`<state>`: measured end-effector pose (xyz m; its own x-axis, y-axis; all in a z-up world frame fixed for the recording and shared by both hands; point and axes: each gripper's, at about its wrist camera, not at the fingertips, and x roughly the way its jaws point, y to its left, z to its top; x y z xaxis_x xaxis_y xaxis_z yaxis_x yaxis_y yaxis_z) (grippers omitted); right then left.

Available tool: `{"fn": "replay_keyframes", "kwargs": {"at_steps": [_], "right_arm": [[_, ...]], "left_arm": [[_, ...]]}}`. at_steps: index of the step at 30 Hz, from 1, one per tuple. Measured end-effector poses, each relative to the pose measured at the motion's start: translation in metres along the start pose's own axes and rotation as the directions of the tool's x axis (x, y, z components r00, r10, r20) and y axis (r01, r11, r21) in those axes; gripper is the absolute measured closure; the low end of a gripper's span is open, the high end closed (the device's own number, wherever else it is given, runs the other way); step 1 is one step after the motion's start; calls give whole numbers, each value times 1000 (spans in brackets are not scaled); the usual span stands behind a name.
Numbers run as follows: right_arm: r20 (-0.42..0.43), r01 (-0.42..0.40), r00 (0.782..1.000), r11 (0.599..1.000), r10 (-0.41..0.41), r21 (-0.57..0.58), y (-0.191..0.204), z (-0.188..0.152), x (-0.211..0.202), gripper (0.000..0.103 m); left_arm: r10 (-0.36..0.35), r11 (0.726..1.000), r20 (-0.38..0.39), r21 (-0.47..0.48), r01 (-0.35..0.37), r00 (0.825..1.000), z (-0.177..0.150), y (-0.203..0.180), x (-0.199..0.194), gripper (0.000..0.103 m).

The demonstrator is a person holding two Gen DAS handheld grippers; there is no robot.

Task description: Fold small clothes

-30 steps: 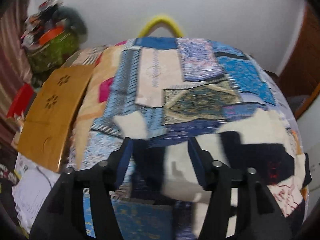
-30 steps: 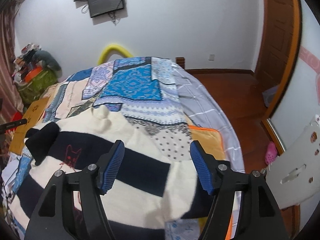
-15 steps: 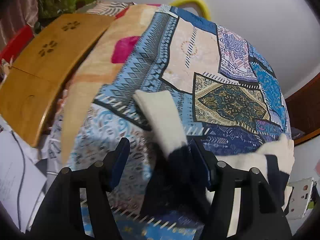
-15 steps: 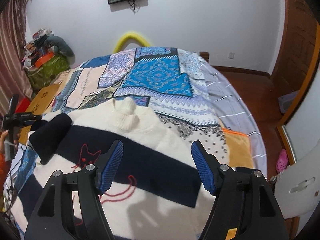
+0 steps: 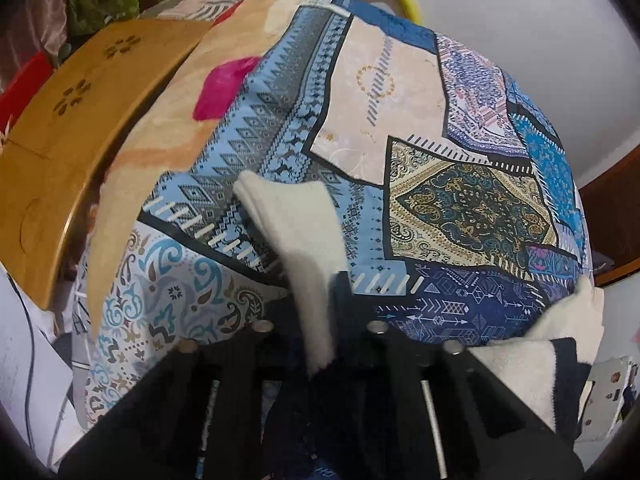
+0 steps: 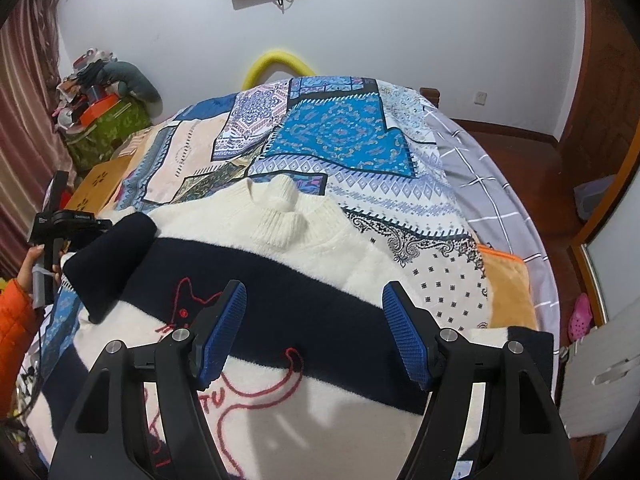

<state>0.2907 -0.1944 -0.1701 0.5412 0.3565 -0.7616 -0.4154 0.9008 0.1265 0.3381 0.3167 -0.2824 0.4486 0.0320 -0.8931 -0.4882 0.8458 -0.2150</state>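
Note:
A cream and navy striped sweater point(image 6: 328, 240) with a red cat outline lies flat on the patchwork bedspread point(image 6: 340, 140). Its left sleeve point(image 5: 296, 232), cream at the cuff and navy lower down, runs into my left gripper point(image 5: 320, 320). The jaws are closing on it and the pads press the knit. In the right wrist view, the left gripper point(image 6: 102, 224) sits at the sweater's left edge beside the bunched navy sleeve point(image 6: 108, 256), held by a hand in an orange cuff. My right gripper point(image 6: 316, 332) hovers open over the sweater's chest, with nothing between its blue pads.
A wooden lap table point(image 5: 60, 120) leans at the bed's left side, with a green bag of clutter point(image 6: 108, 124) behind it. A yellow loop point(image 6: 276, 64) stands at the headboard. A white board point(image 6: 600, 372) and a pink shoe point(image 6: 580, 316) lie on the right, on the wooden floor.
My left gripper dropped onto the sweater's left sleeve and shut on it. The right gripper moved forward over the sweater's chest and stayed open.

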Motion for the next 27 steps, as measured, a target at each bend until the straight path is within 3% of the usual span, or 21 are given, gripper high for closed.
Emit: {"fn": "replay_keyframes", "kwargs": {"at_steps": [7,15,22,27], "right_arm": [[3,-11,1000,1000,11,-3,1,-1,-4,36],[39,-30,999,1000,30,-1,2,1,-18,36],[69,-54,996,998,53,12,0,-1,-31,36],[93,-72,993,997,70,25,-3,-3,-39,36]], "left_arm": [[9,994,108,110,-21,994,-1,-27,-45,96],[-111,969,216,241,57,970,-8,-90,-124,96],[-200,924,258,370,94,945,-28,-162,-169,96],[-256,886,239,444,129,937,-54,-209,-182,96]]}}
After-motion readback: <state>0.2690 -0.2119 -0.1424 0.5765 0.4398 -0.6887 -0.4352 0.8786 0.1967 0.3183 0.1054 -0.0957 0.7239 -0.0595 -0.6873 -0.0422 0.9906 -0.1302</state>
